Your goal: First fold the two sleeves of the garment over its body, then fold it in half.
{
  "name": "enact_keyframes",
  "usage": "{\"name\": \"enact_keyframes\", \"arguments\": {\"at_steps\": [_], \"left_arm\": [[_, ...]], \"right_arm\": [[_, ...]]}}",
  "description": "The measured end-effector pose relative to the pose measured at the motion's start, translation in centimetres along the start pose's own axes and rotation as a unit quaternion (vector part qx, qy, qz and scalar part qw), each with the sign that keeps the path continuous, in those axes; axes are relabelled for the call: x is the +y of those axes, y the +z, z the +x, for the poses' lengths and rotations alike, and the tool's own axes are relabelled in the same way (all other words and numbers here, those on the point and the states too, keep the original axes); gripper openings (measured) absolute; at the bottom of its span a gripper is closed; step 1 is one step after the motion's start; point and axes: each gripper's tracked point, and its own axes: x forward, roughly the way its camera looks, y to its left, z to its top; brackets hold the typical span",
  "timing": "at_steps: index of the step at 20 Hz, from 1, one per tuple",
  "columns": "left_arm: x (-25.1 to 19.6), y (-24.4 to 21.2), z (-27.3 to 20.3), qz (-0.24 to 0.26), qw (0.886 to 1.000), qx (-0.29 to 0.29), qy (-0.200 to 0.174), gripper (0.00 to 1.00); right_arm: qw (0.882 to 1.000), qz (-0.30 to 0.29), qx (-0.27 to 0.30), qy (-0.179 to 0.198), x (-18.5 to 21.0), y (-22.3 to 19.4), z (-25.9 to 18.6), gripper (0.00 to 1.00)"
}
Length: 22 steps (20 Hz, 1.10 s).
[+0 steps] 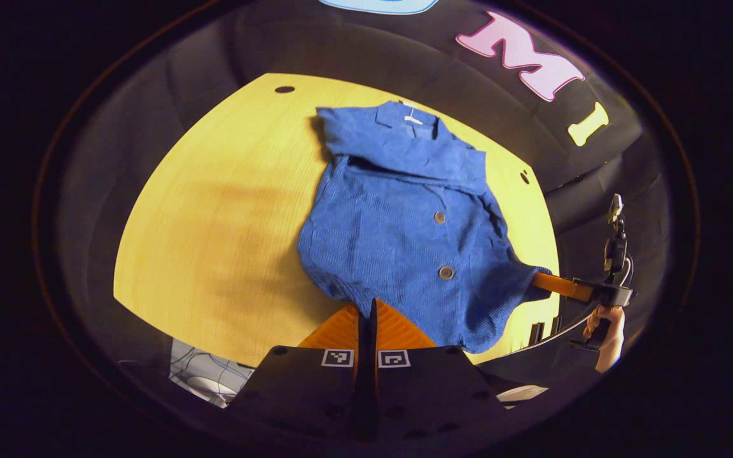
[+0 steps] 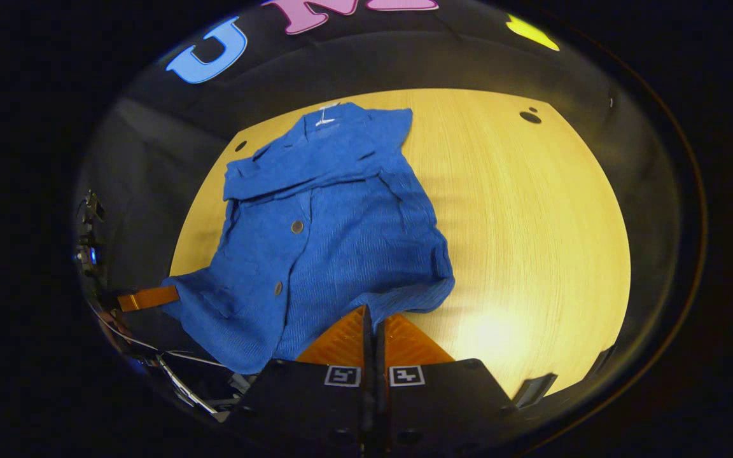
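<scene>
A blue ribbed buttoned garment (image 1: pixel 398 216) lies on the round yellow wooden table (image 1: pixel 214 216), spreading from the upper middle to the lower centre of both views, both sleeves folded across its chest. The left gripper (image 1: pixel 366 304) and right gripper (image 2: pixel 369 312) each pinch its near hem, fingers clenched on the cloth.

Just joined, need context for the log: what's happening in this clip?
A person is folding a blue buttoned garment on a round yellow table with a handheld gripper in each hand. Both sleeves already lie across its upper body, so the fold in half is what's left. The left gripper and right gripper have their fingers closed at opposite corners of the near hem, each apparently pinching the cloth. The hem looks slightly lifted at both corners. The collar end lies flat at the far side.
</scene>
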Motion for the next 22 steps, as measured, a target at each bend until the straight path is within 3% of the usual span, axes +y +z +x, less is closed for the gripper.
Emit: {"name": "enact_keyframes", "arguments": {"at_steps": [4, 8, 11, 17, 22], "left_arm": [[-1.1, 3.8, -0.1, 0.03, 0.999, 0.016, -0.012, 0.0], [-1.4, 10.2, 0.8, 0.055, 0.998, 0.01, -0.001, 0.0], [-2.2, 16.1, 1.0, 0.007, 0.999, 0.0, -0.033, 0.0], [0.6, 25.6, 3.6, -0.053, 0.998, -0.018, -0.034, 0.0], [4.3, 29.0, 7.2, -0.11, 0.994, -0.009, -0.024, 0.0]], "right_arm": [[1.0, -0.025, -0.014, 0.005, 0.7, 5.6, 0.8, 0.02], [0.999, -0.017, -0.046, -0.002, 0.7, 13.7, 2.7, 0.02], [0.998, -0.027, -0.064, -0.008, 0.9, 18.8, 4.1, 0.02], [0.996, -0.024, -0.084, -0.026, 0.2, 28.3, 9.2, 0.02], [0.995, -0.014, -0.075, -0.057, -1.9, 32.8, 14.9, 0.0]]}}
